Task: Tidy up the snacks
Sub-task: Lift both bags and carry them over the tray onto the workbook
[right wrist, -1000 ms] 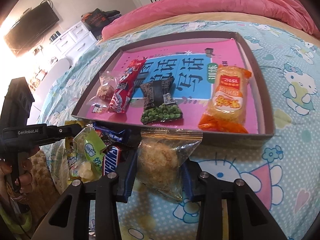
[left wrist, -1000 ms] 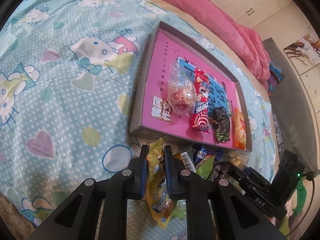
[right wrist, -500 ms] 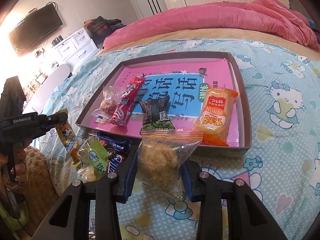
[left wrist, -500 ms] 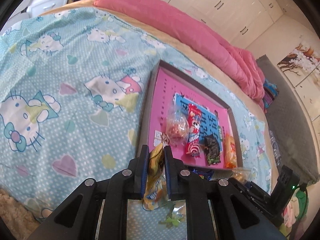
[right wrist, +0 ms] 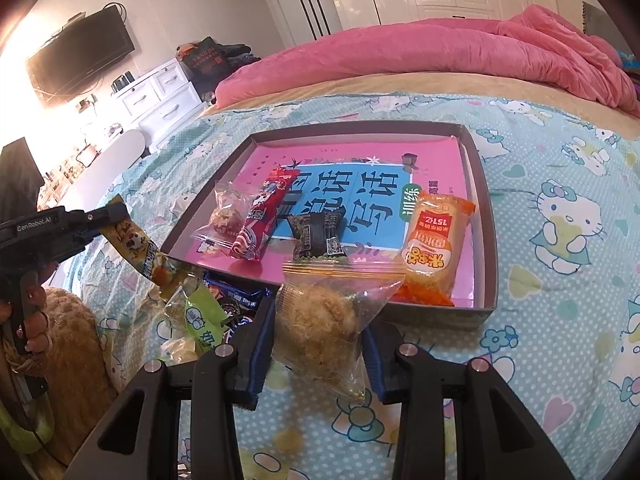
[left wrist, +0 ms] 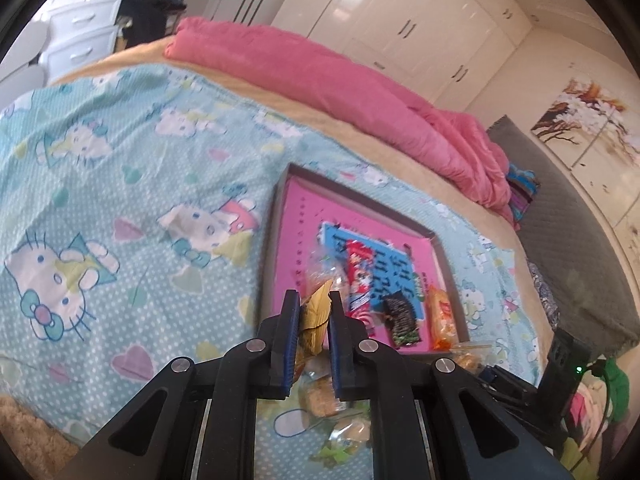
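Left gripper (left wrist: 314,304) around yellow snack packet (left wrist: 316,314)

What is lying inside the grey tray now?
Inside the grey tray: clear bag, red packet, black packet, orange packet. The packets partly hide its pink sheet.

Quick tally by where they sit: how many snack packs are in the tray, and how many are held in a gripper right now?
In the tray: 4 (clear bag, red stick pack, dark pack, orange pack)
Held by the left gripper: 1 (yellow pack)
Held by the right gripper: 1 (floss bag)
Total: 6; the loose pile beside the tray is too jumbled to count.
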Motion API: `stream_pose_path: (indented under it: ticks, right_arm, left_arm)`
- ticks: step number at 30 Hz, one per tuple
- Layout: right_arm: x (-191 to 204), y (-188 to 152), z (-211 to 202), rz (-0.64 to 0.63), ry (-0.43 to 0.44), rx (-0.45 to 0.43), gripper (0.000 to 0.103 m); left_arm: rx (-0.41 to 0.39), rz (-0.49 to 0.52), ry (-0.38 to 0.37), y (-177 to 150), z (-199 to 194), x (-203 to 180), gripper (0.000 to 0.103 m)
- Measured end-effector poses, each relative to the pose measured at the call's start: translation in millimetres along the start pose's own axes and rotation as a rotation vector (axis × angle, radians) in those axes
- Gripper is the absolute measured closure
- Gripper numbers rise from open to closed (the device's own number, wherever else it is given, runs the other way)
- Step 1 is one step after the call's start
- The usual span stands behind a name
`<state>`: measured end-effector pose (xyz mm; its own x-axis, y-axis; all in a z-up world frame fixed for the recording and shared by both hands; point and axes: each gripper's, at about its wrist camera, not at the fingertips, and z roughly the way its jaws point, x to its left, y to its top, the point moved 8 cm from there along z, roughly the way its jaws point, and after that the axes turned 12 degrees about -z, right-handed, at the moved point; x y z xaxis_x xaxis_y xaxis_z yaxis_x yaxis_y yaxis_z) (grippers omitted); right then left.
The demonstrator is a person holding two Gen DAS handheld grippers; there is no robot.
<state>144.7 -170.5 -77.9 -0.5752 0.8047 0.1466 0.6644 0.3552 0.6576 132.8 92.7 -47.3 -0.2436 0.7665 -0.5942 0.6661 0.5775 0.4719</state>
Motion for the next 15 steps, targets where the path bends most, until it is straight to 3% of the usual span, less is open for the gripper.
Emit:
stream_pose_path:
  ticks: [7, 15]
  right_arm:
    - [-2, 3, -4, 0.003, -0.001, -0.018, 0.063]
    - [-3, 6, -6, 0.003, -0.004, -0.029, 0.063]
  left_arm:
    - [-0.057, 0.039, -0.09, 8, -18, -22, 0.09]
    - [-0.072, 0.049, -0.097, 15, -13, -32, 0.09]
